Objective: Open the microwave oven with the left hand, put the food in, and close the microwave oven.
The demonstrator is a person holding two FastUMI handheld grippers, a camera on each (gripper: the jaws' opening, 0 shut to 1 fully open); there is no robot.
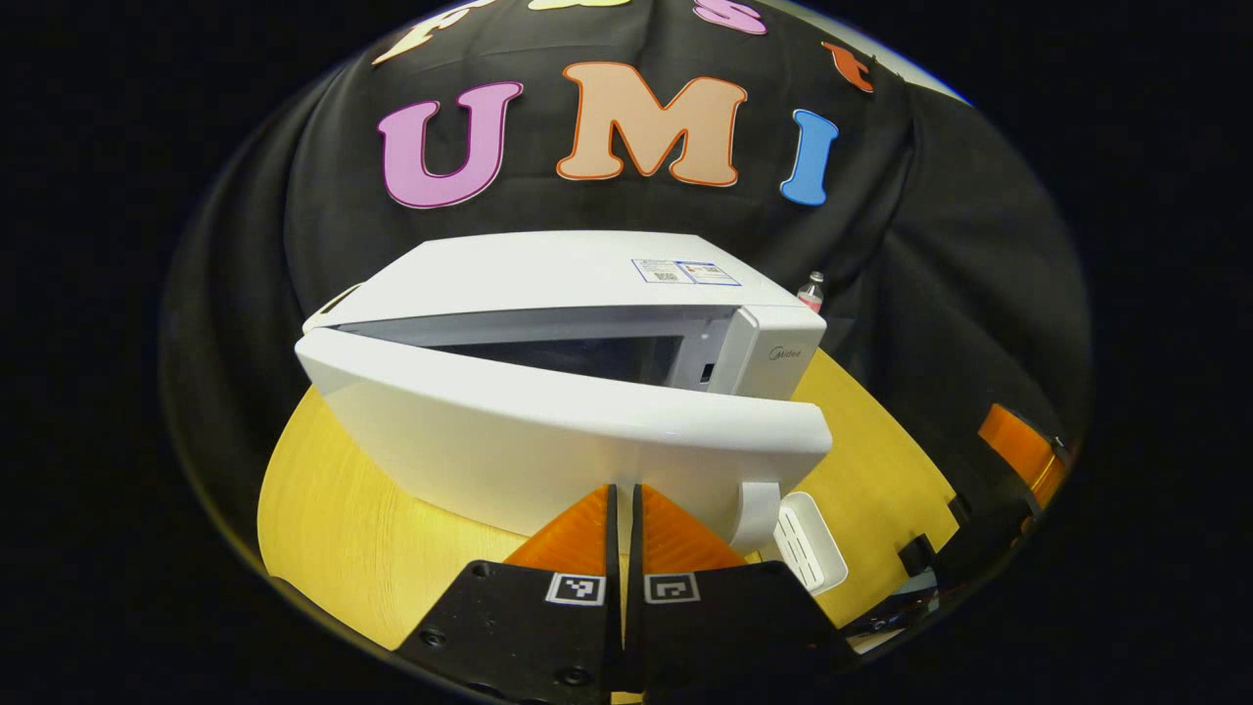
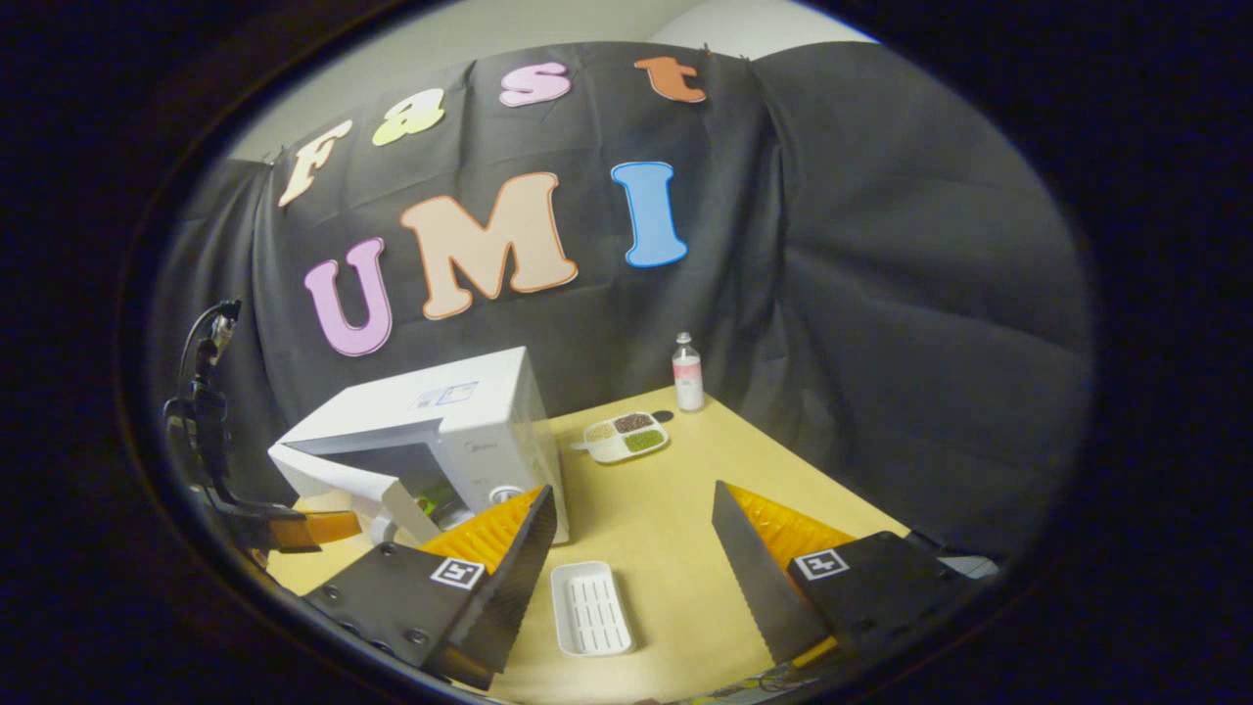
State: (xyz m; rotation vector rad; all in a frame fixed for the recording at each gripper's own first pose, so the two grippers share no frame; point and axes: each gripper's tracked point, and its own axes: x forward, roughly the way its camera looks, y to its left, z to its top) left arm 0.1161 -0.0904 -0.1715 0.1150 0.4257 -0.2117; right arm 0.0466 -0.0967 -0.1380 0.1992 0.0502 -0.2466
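A yellow wooden tabletop (image 2: 666,519) stands in a booth hung with black cloth. In the right gripper view, the left gripper (image 2: 313,529) reaches in at the tabletop's left edge against the half-open door (image 2: 348,485) of the white microwave (image 2: 460,421). Its fingers are pressed together (whether they pinch anything I cannot tell). A white ribbed tray (image 2: 590,607) lies near the front edge, between the wide-apart fingers of the empty right gripper (image 2: 631,563). A divided food dish (image 2: 626,437) and a small bottle (image 2: 687,372) sit towards the back edge.
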